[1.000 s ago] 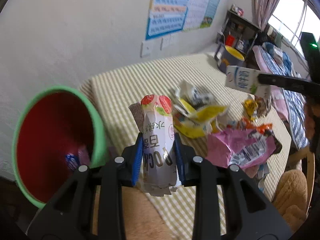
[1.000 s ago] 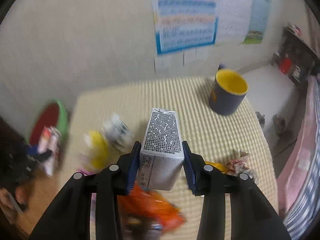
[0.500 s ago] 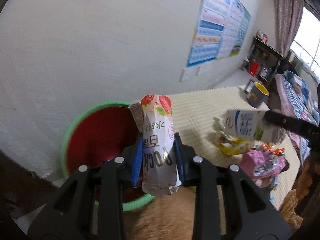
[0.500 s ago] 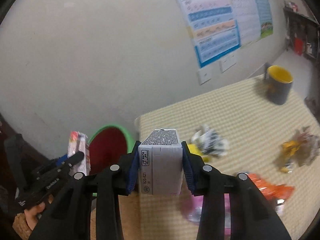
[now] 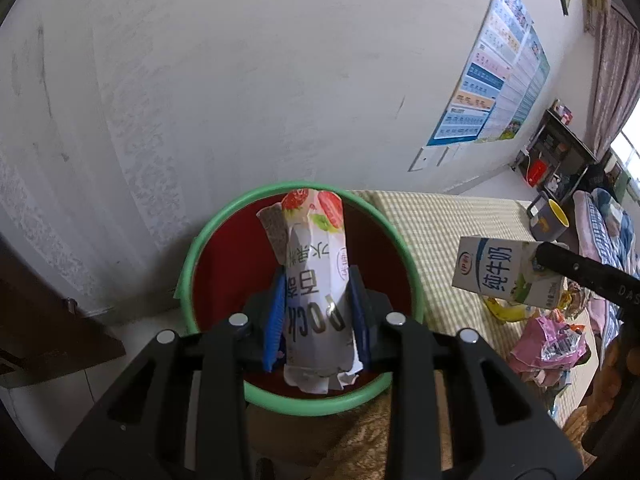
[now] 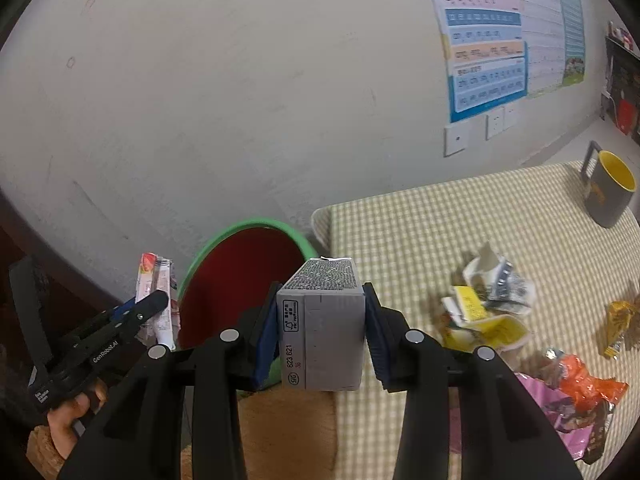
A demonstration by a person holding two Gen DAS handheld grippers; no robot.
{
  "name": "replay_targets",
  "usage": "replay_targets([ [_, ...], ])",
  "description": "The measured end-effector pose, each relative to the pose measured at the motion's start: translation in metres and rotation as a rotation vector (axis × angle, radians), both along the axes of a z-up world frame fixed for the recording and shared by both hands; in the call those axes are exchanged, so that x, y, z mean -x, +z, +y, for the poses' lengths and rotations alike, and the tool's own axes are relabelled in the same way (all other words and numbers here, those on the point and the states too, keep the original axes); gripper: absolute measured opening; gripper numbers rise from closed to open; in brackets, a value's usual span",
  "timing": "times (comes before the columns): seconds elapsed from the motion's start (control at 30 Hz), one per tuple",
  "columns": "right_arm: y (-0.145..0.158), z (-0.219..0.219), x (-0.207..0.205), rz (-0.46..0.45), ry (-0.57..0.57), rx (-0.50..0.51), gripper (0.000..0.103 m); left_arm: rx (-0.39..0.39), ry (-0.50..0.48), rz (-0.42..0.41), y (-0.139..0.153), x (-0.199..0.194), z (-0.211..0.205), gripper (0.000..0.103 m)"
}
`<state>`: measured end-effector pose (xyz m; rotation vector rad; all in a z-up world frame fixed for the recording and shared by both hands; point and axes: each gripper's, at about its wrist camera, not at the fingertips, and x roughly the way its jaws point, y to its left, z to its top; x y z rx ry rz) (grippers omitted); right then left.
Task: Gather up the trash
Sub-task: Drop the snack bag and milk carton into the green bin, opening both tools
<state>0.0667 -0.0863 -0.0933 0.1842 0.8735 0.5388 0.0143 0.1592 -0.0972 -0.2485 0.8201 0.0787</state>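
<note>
My left gripper (image 5: 316, 320) is shut on a white snack wrapper (image 5: 316, 280) with strawberries printed on it, held right above the red bin with a green rim (image 5: 200, 256). My right gripper (image 6: 320, 328) is shut on a milk carton (image 6: 324, 340), its grey bottom facing the camera, near the bin (image 6: 248, 228) at the table's left edge. In the left wrist view the carton (image 5: 500, 276) hangs to the right of the bin. The right wrist view shows the left gripper (image 6: 144, 308) and wrapper (image 6: 156, 292) left of the bin.
A checked tablecloth (image 6: 420, 232) carries more trash: a yellow and white crumpled cup (image 6: 484, 312), an orange wrapper (image 6: 588, 384), a pink bag (image 5: 548, 344). A grey mug with yellow inside (image 6: 608, 188) stands at the far right. A white wall rises behind the bin.
Both grippers have swung left from over the table toward the bin. The wrapper now hangs over the bin's opening, and the carton has come close to the bin's right side.
</note>
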Motion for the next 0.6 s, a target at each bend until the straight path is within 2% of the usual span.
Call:
replay_targets([
  [0.43,-0.010,0.029,-0.004,0.036,0.052,-0.012,0.038,-0.005,-0.001,0.013,-0.005,0.000,0.003,0.029],
  [0.6,-0.013,0.036,-0.009,0.043,0.060,-0.003,0.038,-0.013,0.006,0.044,-0.014,-0.005,0.004,0.029],
])
